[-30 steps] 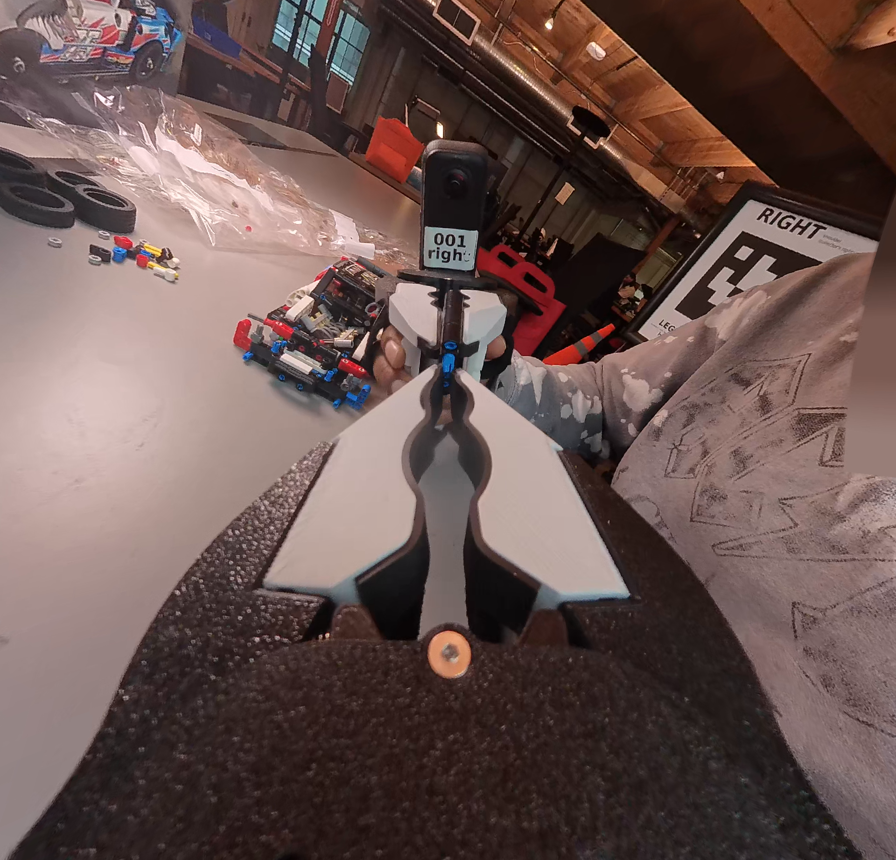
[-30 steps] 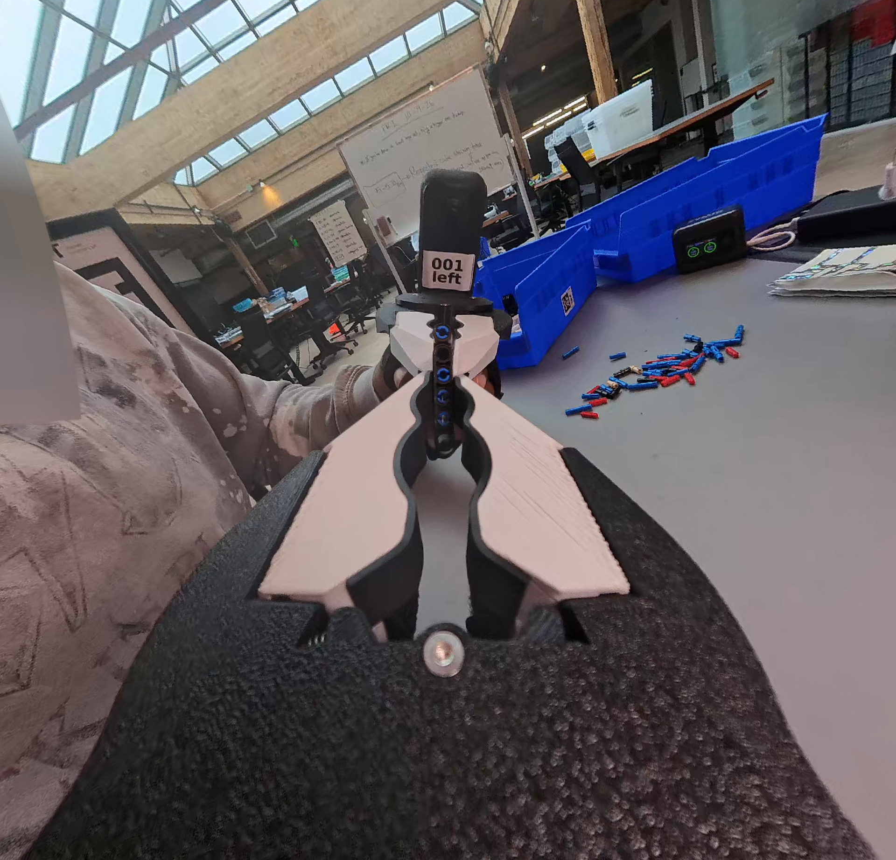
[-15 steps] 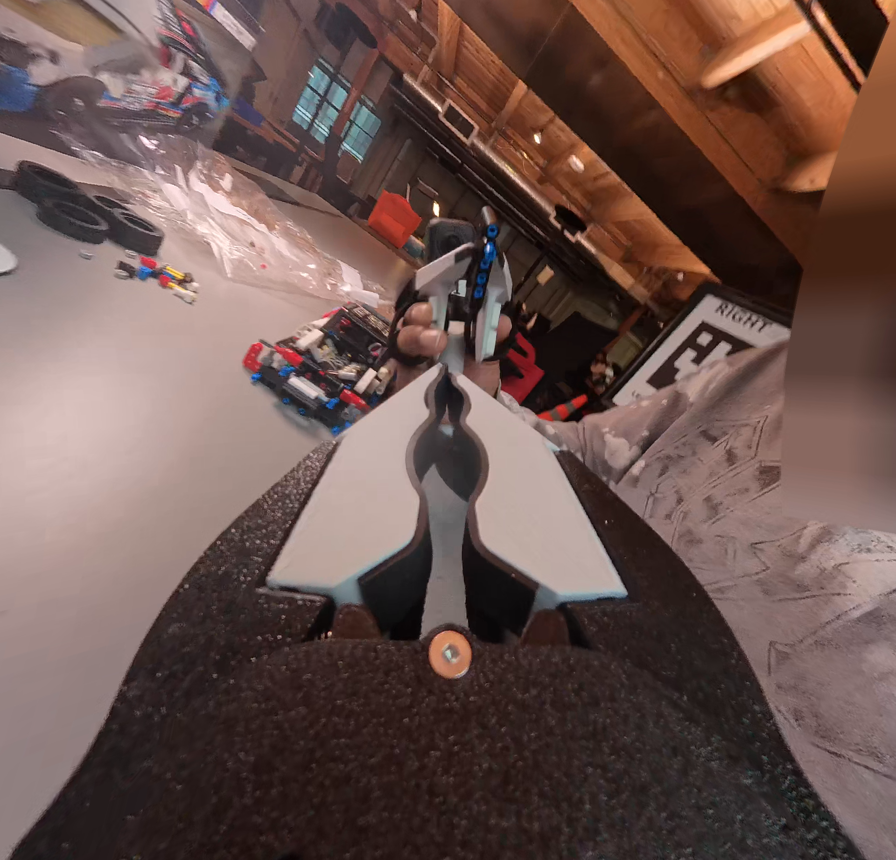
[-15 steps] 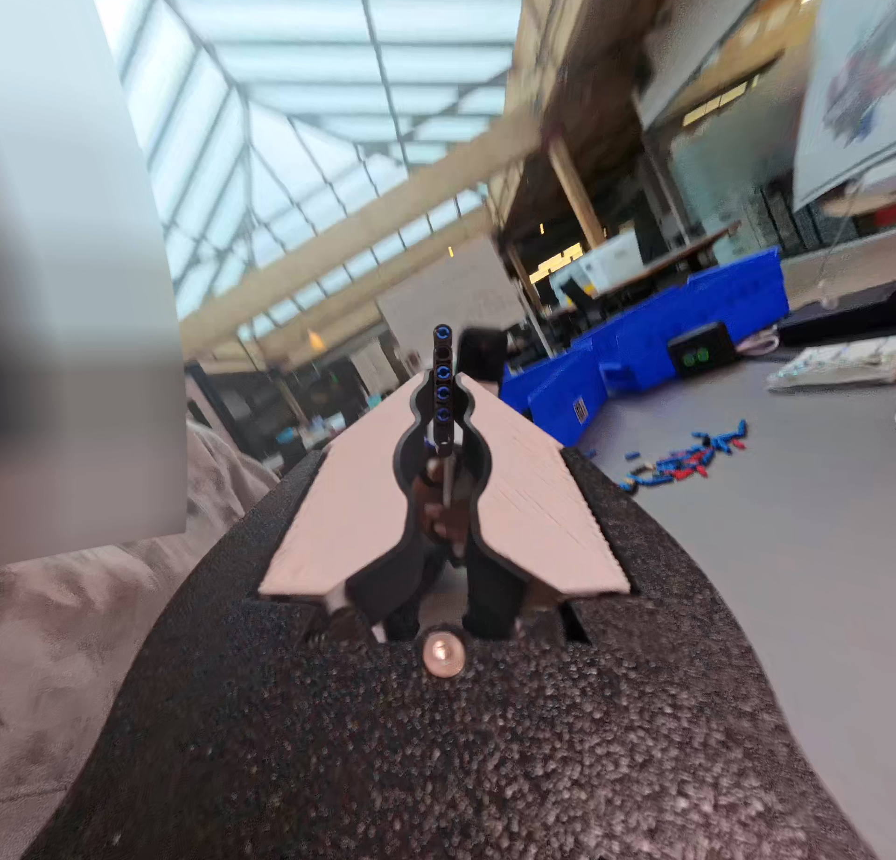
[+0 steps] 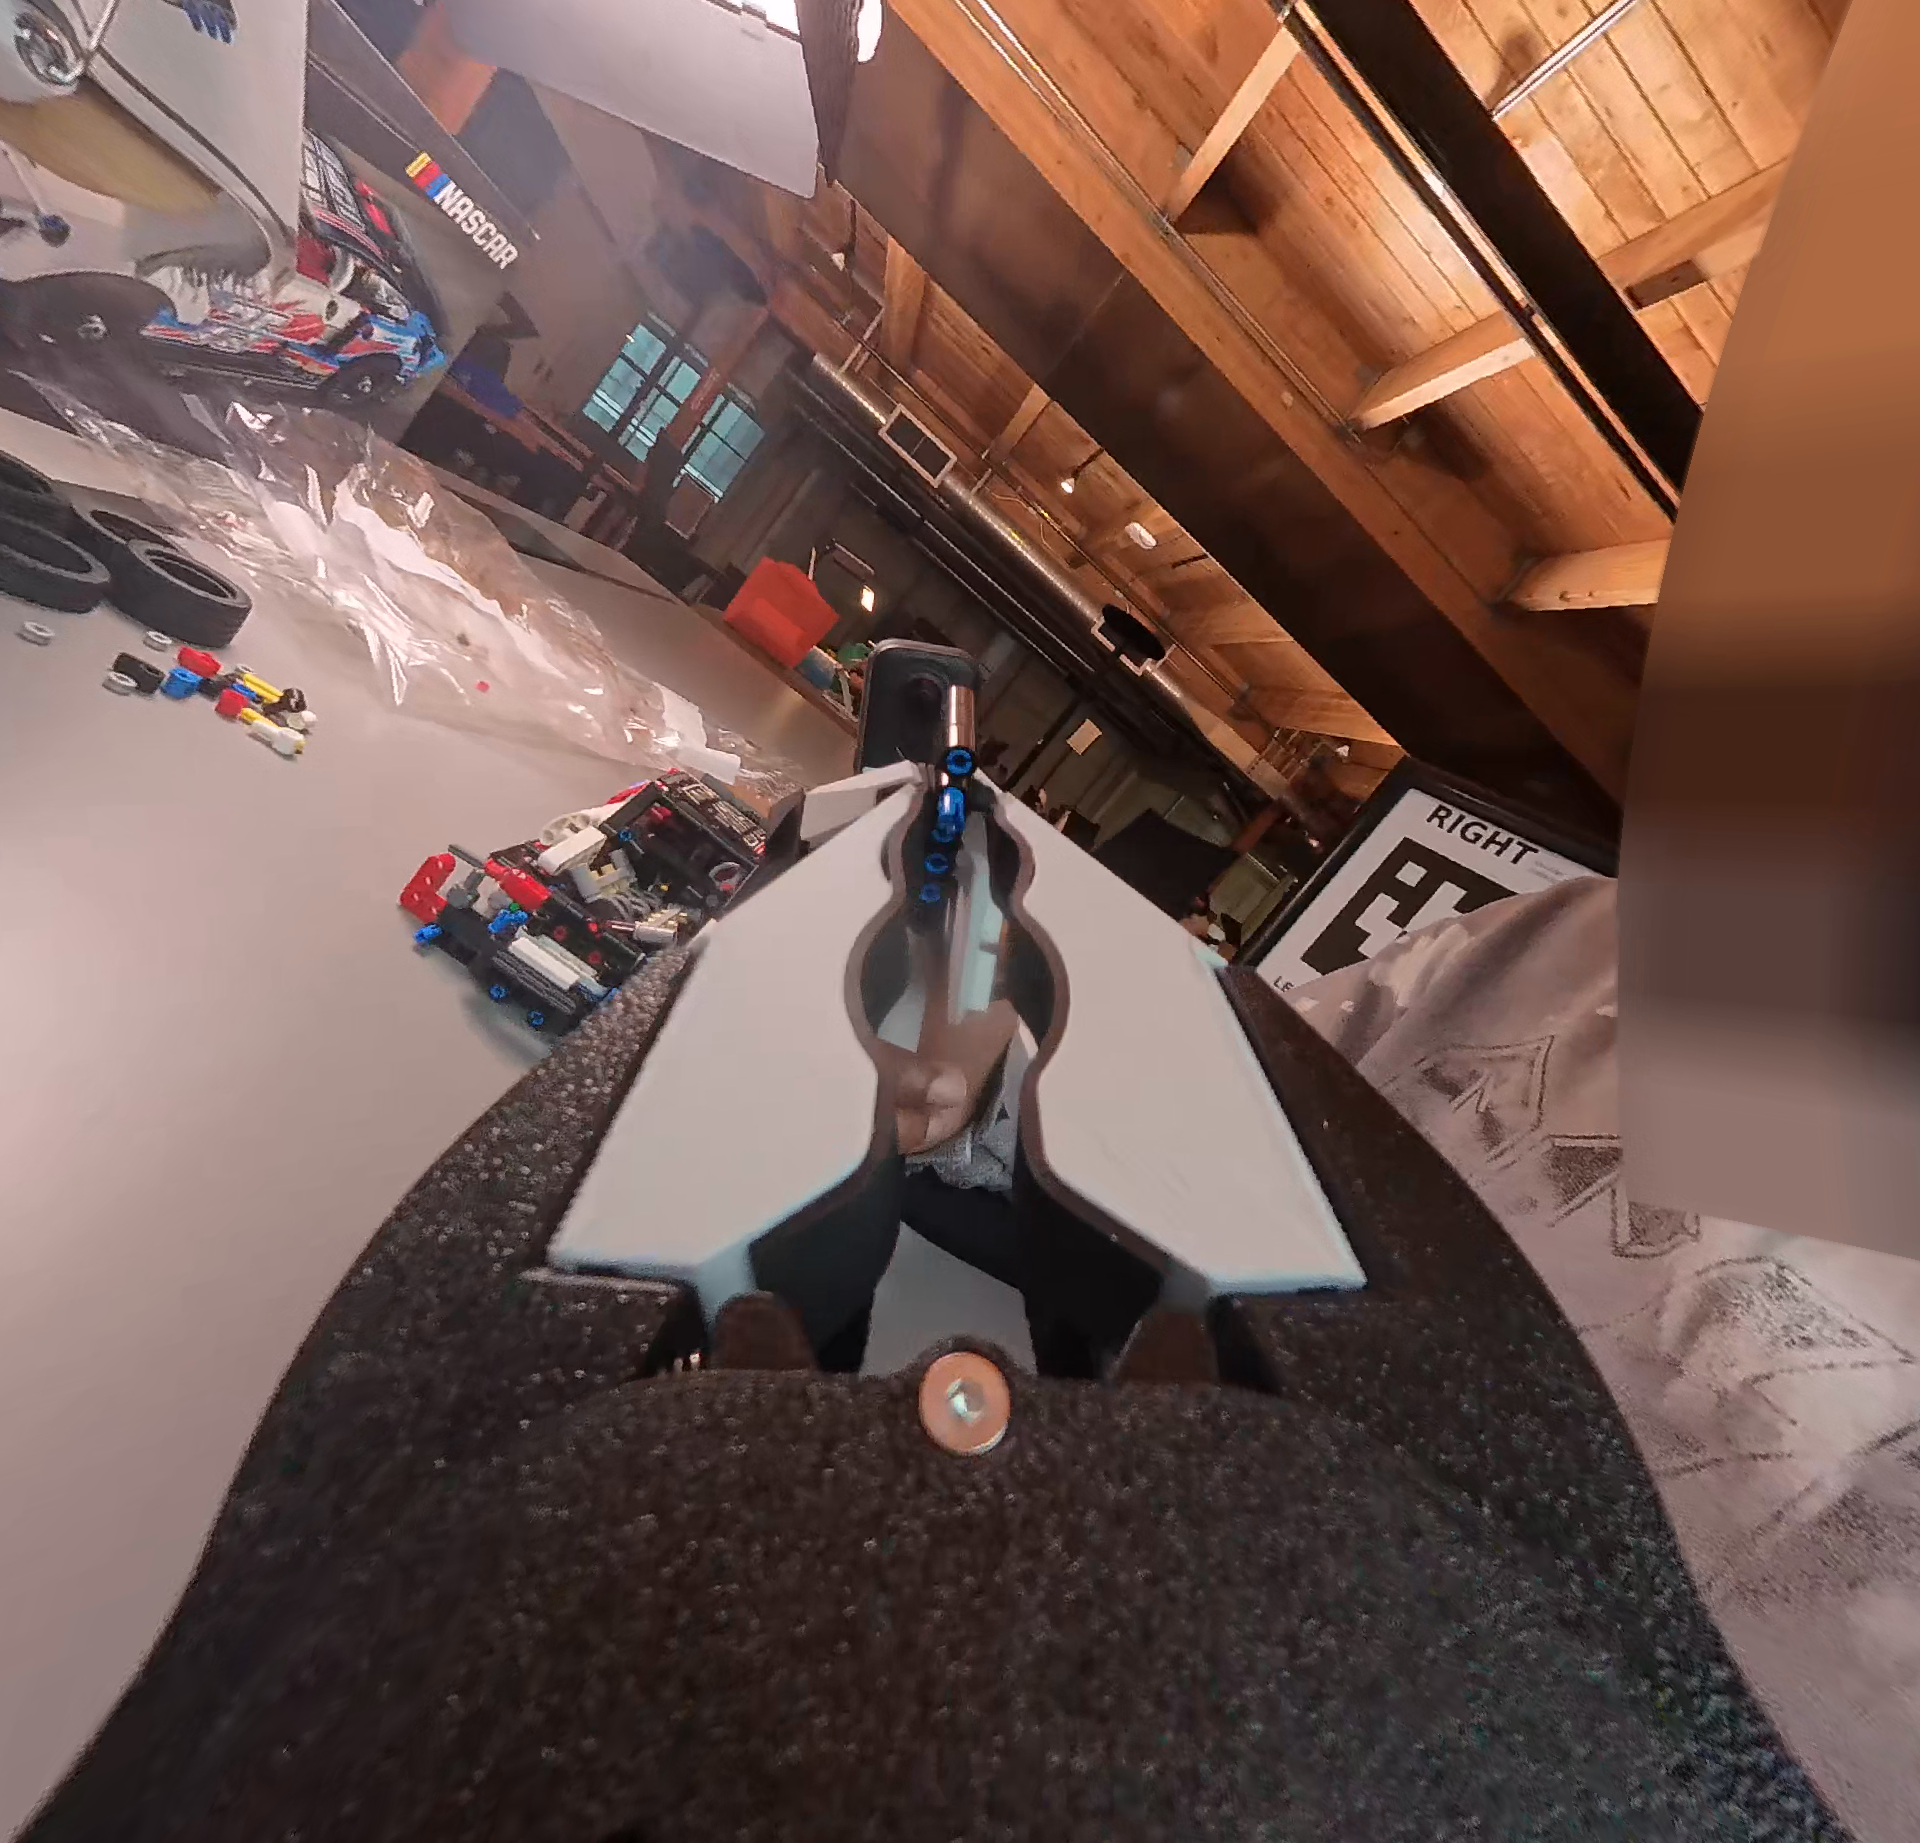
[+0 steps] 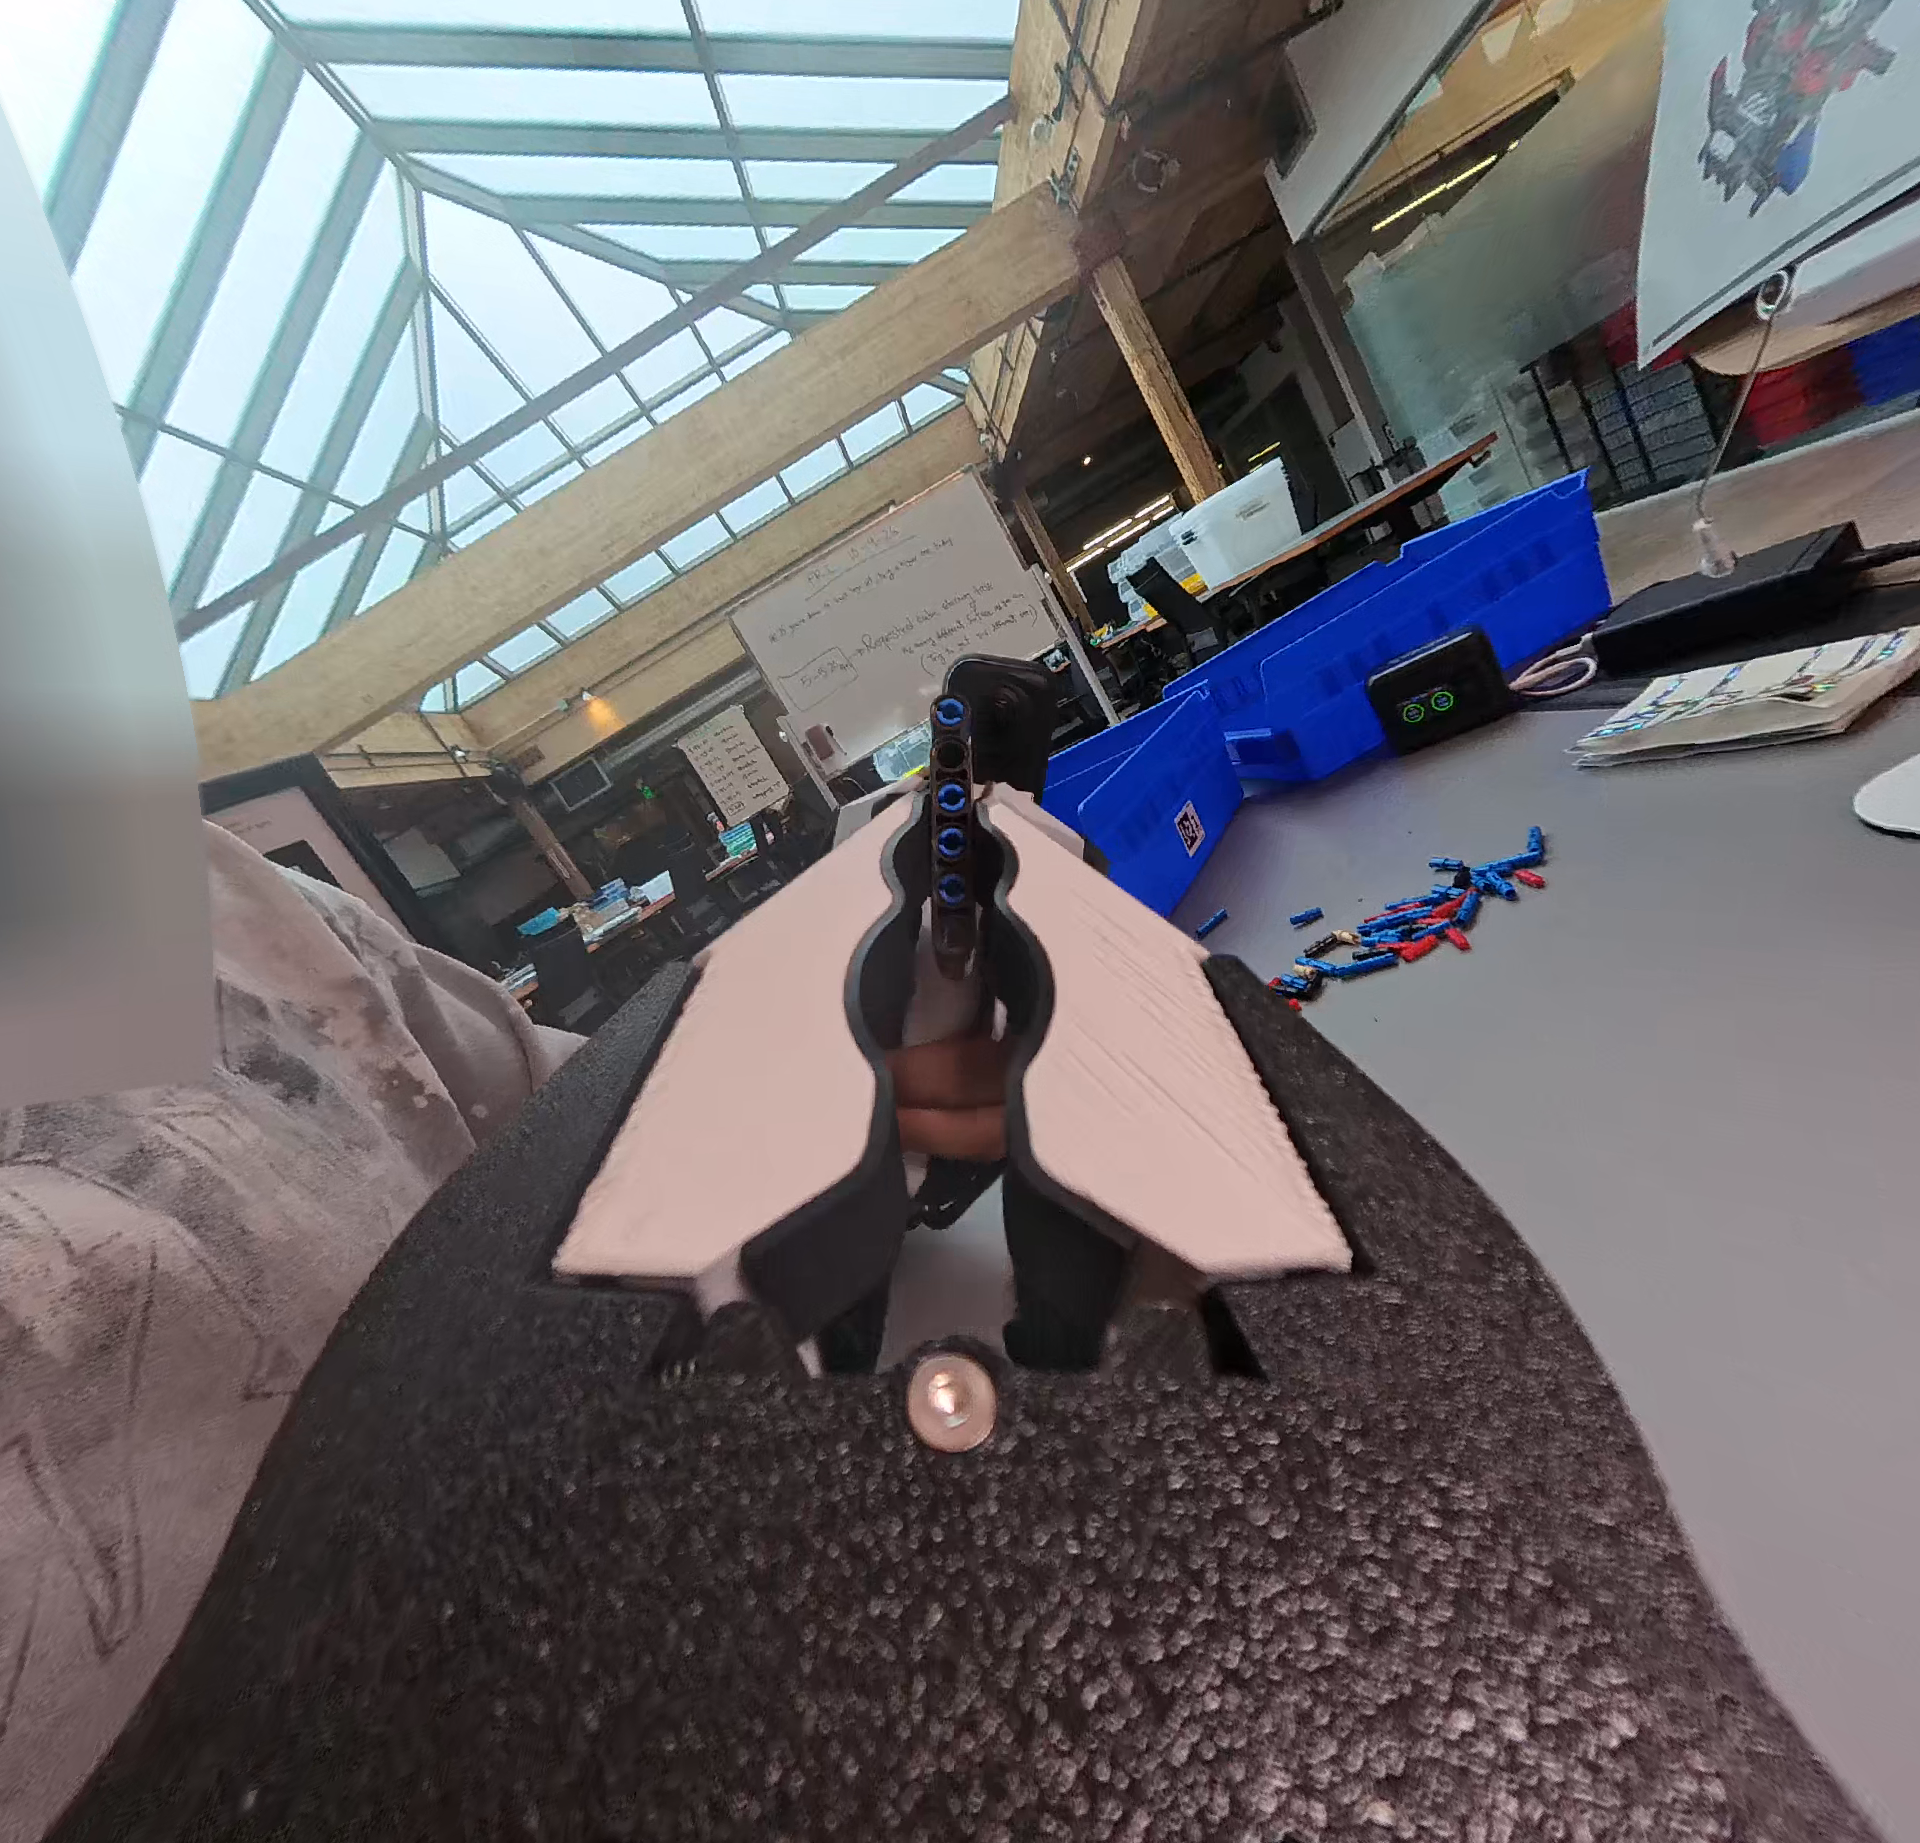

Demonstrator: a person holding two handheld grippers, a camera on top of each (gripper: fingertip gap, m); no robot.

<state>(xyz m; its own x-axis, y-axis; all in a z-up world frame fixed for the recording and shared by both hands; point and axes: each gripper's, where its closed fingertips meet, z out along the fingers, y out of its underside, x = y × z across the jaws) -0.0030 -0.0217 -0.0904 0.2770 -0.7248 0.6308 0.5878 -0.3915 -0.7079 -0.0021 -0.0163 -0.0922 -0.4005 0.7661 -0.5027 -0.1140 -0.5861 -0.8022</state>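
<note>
Black perforated plastic beam w/ blue pins is pinched upright in right gripper, above grey table. Left gripper, tip-to-tip opposite, is narrowed to a slit; contact w/ beam can't be told. Grip judged secure.

1. My left gripper has pale grey fingers on a black pebbled body.
2. My right gripper looks pinkish-white.
3. One silver screw each.
4. Grey mottled sleeve.

Opposed wrist cameras, tilted upward, close.
</note>
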